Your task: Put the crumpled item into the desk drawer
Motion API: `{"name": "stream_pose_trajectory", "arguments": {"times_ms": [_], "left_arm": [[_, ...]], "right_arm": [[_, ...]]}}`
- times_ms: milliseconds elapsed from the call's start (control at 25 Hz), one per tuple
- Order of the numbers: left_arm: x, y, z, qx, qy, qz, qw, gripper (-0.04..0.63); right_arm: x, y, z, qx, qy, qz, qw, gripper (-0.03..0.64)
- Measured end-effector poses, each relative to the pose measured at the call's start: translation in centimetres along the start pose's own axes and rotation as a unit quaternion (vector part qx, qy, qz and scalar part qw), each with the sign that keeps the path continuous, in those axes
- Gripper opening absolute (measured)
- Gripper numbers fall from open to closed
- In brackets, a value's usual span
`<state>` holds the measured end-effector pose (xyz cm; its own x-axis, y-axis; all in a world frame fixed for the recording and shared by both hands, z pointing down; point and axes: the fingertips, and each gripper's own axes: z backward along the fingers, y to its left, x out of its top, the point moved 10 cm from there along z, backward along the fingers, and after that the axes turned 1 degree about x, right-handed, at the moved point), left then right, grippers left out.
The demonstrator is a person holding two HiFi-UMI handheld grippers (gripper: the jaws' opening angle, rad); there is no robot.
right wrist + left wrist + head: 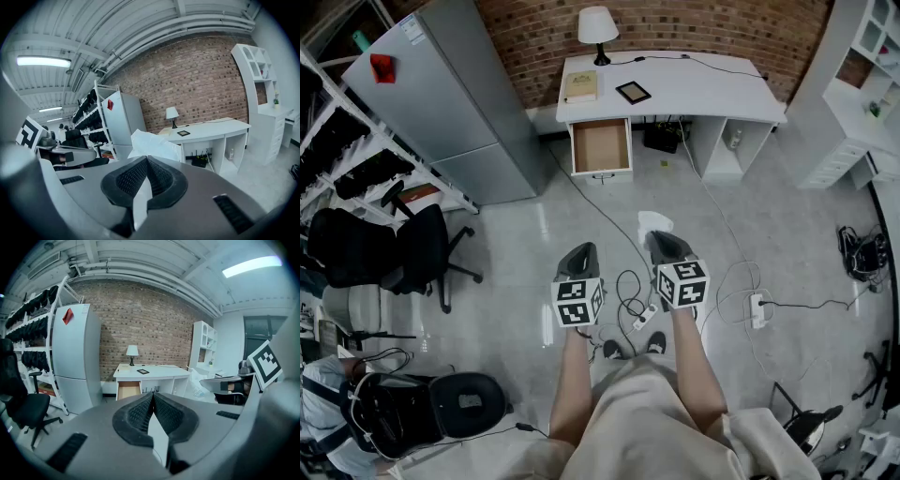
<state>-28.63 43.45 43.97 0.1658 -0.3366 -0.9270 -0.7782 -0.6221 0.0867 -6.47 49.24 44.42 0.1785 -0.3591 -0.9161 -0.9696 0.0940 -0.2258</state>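
Crumpled item held, desk far off.
Right gripper clamped on it; left gripper jaws together, empty; drawer open.

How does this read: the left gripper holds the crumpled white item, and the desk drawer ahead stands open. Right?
Not quite: it is the right gripper that is shut on the crumpled white item, as the right gripper view shows. The left gripper has its jaws together on nothing. The desk drawer does stand open.

Head view steeply downward; both gripper views level, toward shared distant desk
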Motion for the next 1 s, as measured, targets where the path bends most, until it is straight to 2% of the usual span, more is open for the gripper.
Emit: {"name": "stream_pose_trajectory", "arguments": {"times_ms": [400, 800, 1000], "left_arm": [[0.6, -3.0, -0.5, 0.002, 0.007, -0.011, 0.9999, 0.017], [-0.8, -5.7, 0.6, 0.025, 0.012, -0.007, 0.9996, 0.017], [-1.1, -4.6, 0.9, 0.040, 0.013, -0.007, 0.9991, 0.017]], "right_arm": [[0.7, -1.9, 1.4, 0.008, 0.004, 0.015, 1.000, 0.026], [-1.1, -5.4, 3.2, 0.041, -0.003, -0.028, 0.999, 0.026], [-1.5, -5.7, 2.6, 0.051, 0.004, -0.026, 0.998, 0.026]]}}
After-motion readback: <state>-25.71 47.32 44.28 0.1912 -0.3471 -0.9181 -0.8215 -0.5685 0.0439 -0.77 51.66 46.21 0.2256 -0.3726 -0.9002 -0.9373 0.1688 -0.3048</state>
